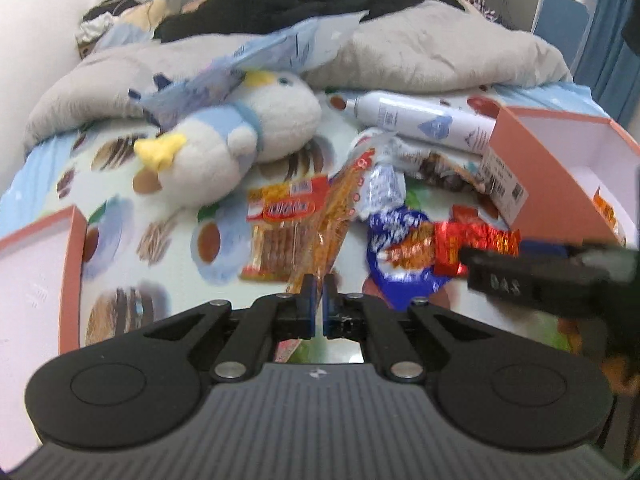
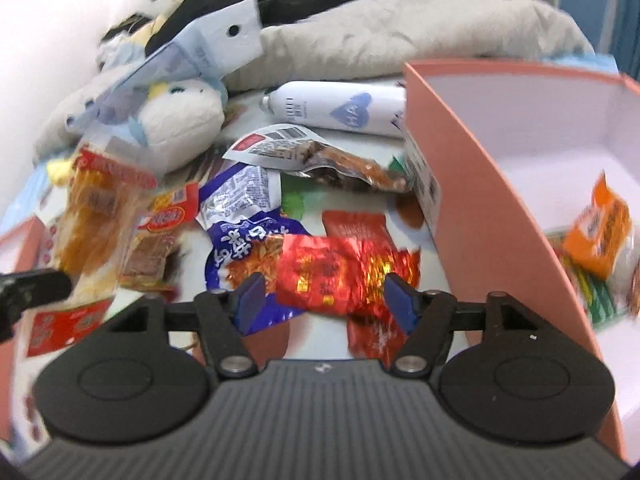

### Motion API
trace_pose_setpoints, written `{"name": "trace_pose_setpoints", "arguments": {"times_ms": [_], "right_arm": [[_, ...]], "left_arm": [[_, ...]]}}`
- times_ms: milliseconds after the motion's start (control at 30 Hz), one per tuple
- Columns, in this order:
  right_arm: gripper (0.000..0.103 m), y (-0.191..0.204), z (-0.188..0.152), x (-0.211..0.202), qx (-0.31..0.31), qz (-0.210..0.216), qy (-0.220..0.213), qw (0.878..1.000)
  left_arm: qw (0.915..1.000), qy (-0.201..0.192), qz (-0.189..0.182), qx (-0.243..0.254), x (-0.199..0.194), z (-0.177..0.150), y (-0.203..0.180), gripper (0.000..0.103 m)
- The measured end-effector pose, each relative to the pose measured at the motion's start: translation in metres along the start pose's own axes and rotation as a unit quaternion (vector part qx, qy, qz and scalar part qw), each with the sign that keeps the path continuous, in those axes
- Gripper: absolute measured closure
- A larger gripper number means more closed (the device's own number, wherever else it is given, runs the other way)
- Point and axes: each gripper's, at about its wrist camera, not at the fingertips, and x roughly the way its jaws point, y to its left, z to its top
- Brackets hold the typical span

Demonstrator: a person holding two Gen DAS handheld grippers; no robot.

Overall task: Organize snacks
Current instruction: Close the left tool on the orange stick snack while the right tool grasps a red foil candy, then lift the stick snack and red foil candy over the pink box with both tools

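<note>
While left tool (image 1: 319, 286) clamps orange pack (image 1: 340, 216), light, crinkly, floppy; right tool (image 2: 327, 300) open over red foil pack (image 2: 340, 276) beside pink box (image 2: 480, 200): slippery, pinch mid-body.

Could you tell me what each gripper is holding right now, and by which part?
Left gripper pinches the clear orange snack packet by its lower edge. Right gripper is open around the red foil packet, holding nothing.

Patterned bed (image 1: 120, 184), white wall (image 1: 48, 8)
</note>
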Motion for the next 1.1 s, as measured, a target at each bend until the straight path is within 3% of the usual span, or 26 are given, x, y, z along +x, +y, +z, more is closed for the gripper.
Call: {"name": "trace_pose_setpoints", "arguments": {"times_ms": [133,267,500,633,700,833,1100], "right_arm": [[0.034,0.001,0.004,0.014,0.008,-0.034,0.01,0.999],[0.038,0.003,0.001,0.018,0.039,-0.083,-0.01,0.996],[0.046,-0.007,-0.003,0.031,0.119,-0.101,0.005,0.988],[0.049,-0.01,-0.002,0.032,0.116,-0.086,0.012,0.989],[0.062,-0.013,-0.002,0.032,0.115,-0.075,0.018,0.99],[0.065,-0.014,0.0,0.031,0.067,-0.05,0.032,0.996],[0.065,-0.021,-0.006,0.014,0.046,-0.002,0.036,0.998]], "left_arm": [[0.9999,0.012,-0.003,-0.004,0.002,-0.006,0.005,0.1],[0.9998,0.015,-0.004,-0.011,0.002,-0.009,0.007,0.1],[0.9997,0.026,-0.004,0.0,0.0,-0.005,0.001,0.1],[0.9998,0.021,0.004,0.002,-0.009,-0.001,-0.003,0.1],[0.9998,0.02,0.006,-0.002,-0.013,0.001,-0.004,0.1],[0.9997,0.025,0.006,-0.005,-0.019,0.002,-0.009,0.099],[0.9993,0.029,0.005,-0.024,-0.032,-0.005,-0.02,0.099]]}}
